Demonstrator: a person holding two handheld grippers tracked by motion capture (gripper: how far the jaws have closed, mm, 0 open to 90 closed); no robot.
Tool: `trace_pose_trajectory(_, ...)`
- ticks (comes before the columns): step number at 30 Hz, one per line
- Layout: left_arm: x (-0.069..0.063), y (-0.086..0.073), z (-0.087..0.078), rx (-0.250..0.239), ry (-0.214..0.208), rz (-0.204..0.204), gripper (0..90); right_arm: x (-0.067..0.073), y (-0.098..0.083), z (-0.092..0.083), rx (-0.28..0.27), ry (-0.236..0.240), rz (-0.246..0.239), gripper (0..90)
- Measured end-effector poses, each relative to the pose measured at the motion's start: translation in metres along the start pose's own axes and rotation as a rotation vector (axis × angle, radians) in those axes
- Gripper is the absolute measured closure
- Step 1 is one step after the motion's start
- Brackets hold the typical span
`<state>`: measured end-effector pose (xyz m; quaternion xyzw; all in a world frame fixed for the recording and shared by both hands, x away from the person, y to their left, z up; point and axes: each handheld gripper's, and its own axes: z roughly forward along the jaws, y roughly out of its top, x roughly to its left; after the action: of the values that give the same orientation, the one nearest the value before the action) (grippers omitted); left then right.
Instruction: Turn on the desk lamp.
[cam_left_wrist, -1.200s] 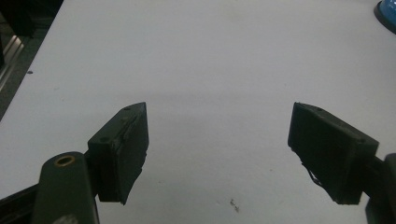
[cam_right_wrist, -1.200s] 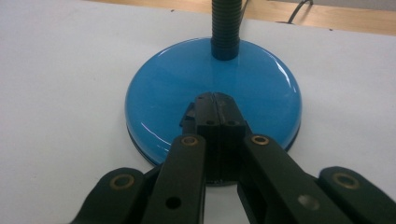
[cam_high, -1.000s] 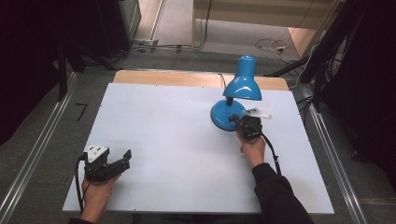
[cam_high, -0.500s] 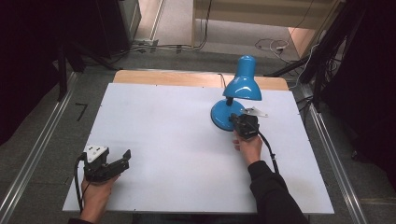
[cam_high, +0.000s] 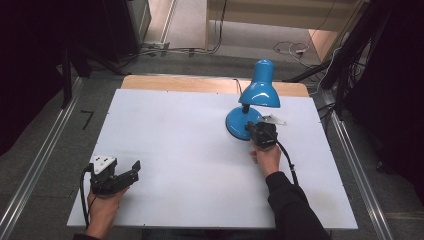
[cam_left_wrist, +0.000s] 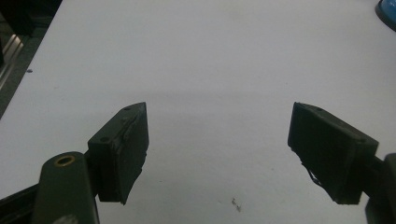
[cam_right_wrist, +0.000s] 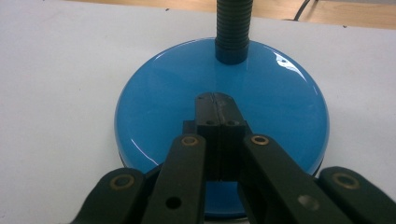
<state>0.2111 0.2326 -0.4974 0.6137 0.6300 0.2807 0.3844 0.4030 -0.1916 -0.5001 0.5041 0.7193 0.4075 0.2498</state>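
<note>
1. the blue desk lamp (cam_high: 252, 107) stands right of centre in the high view, toward the far edge of the white table (cam_high: 180, 150), with a small white tag just beside its base on the right.
2. handling, as a judgement: the round base (cam_right_wrist: 219, 121) looks glossy and hard, so probably slippery under flat pads and likely weighted, while the ribbed black neck (cam_right_wrist: 232, 28) looks flexible. the shade (cam_high: 260, 90) would swing if pushed. the neck just above the base, or the base rim, seems the surest place to take hold.
3. direction: the lamp's long axis rises from the base and leans toward the top of the high view. the shade's narrow cap is at the upper end, and its mouth faces down toward the base.
4. the right gripper (cam_right_wrist: 216, 105) has its jaws pressed together with nothing between them. the tips sit over the top of the base, near the neck; whether they touch it i cannot tell.
5. the left gripper (cam_left_wrist: 217, 140) sits at the lower left of the high view, jaws wide apart and empty, well apart from the lamp.
</note>
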Motion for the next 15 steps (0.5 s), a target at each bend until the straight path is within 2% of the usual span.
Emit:
trace_pose_trajectory(11,-0.0008,-0.0002,0.0001,-0.001,-0.002,0.002,21.5,0.0003,-0.0006,0.0015,0.002,-0.008,0.0,87.8)
trace_pose_trajectory(15,-0.0007,-0.0002,0.0,0.0,-0.003,0.005,21.5,0.0008,-0.0003,0.0013,0.007,-0.012,-0.015,87.8)
